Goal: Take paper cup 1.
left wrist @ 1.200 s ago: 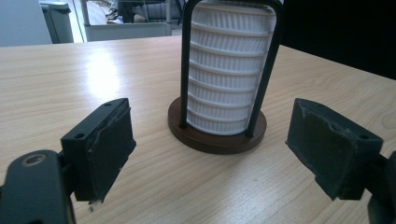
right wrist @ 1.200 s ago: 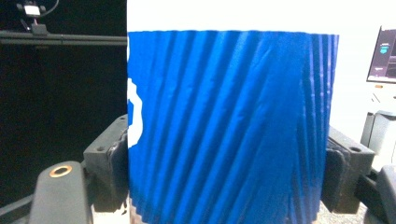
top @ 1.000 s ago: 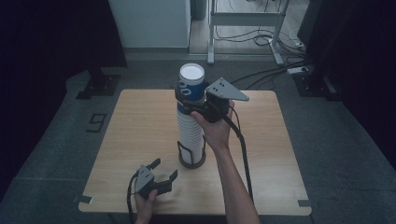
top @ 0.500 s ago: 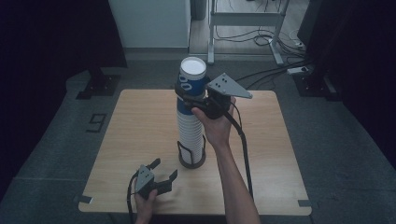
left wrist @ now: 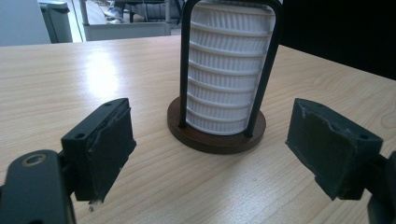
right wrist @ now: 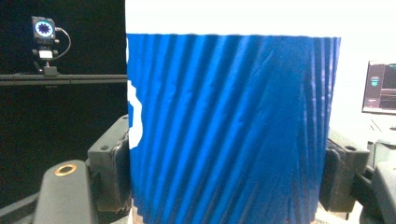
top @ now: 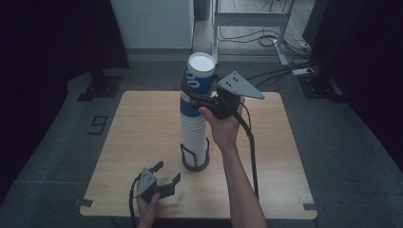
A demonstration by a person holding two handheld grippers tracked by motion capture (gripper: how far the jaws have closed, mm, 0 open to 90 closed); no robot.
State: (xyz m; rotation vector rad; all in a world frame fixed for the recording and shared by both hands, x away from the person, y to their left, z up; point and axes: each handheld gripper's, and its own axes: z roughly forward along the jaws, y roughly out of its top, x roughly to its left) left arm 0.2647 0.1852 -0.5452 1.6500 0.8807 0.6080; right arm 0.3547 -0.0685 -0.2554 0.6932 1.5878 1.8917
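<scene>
A: From above, the right gripper (top: 192, 90) has its fingers clamped on the ribbed blue paper cup (top: 198, 76) topping the tall white cup stack (top: 194, 130), near the wooden tabletop's (top: 133, 137) middle.

B: The left gripper view shows its fingers (left wrist: 105, 144) wide apart, facing the round brown wire-framed holder (left wrist: 217, 133) that contains the ridged stack.
</scene>
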